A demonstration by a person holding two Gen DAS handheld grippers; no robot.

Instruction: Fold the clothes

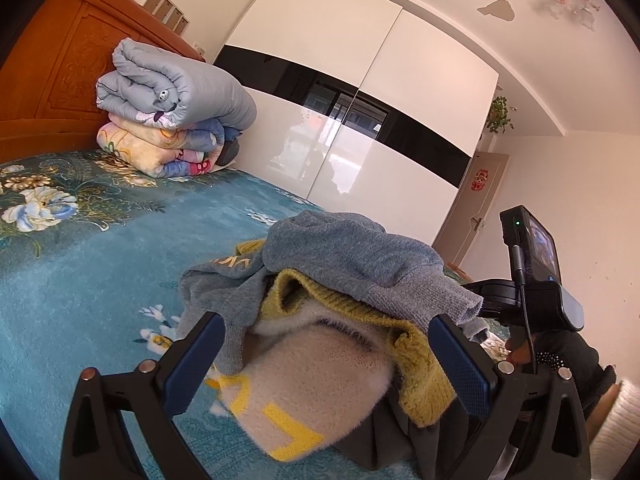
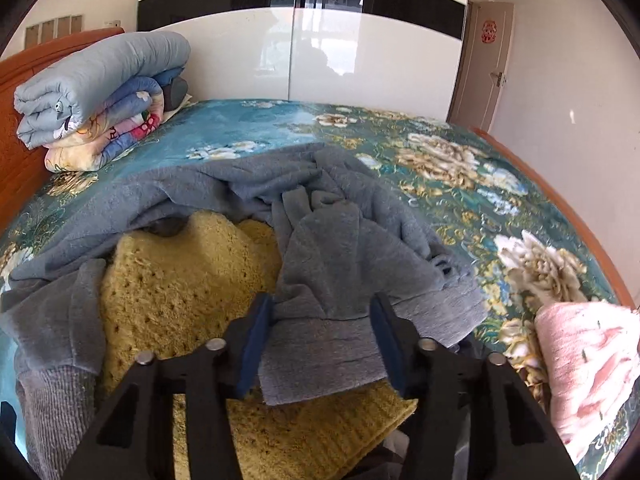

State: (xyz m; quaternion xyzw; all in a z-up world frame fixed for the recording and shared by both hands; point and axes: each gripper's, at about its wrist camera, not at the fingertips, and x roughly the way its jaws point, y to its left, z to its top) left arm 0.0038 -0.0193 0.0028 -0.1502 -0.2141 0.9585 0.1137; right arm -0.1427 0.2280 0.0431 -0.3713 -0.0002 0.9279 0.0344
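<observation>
Lengthwise, the grey sweater (image 2: 328, 264) sleeve runs away from the right gripper (image 2: 324, 344), its jaws clamping the cuff.

The clothes pile (image 1: 328, 304) fills the space straight ahead of both your grippers: grey-blue sweater (image 2: 328, 240) on top, yellow knit (image 2: 180, 280) under it, cream fuzzy garment (image 1: 312, 376) at the near edge. Your left gripper (image 1: 332, 364) stands wide around that cream piece, so there's no clear path forward there. The grey cuff lies between your right gripper's (image 2: 324, 340) fingers. Open bedspread (image 1: 80, 280) left of the pile and beyond it toward the wardrobe (image 2: 360, 52). Folded quilts (image 2: 96, 92) block the far-left corner against the headboard (image 1: 48, 80). Pink folded cloth (image 2: 588, 364) sits just right of your right gripper; the flowered bedspread beyond it is free.
</observation>
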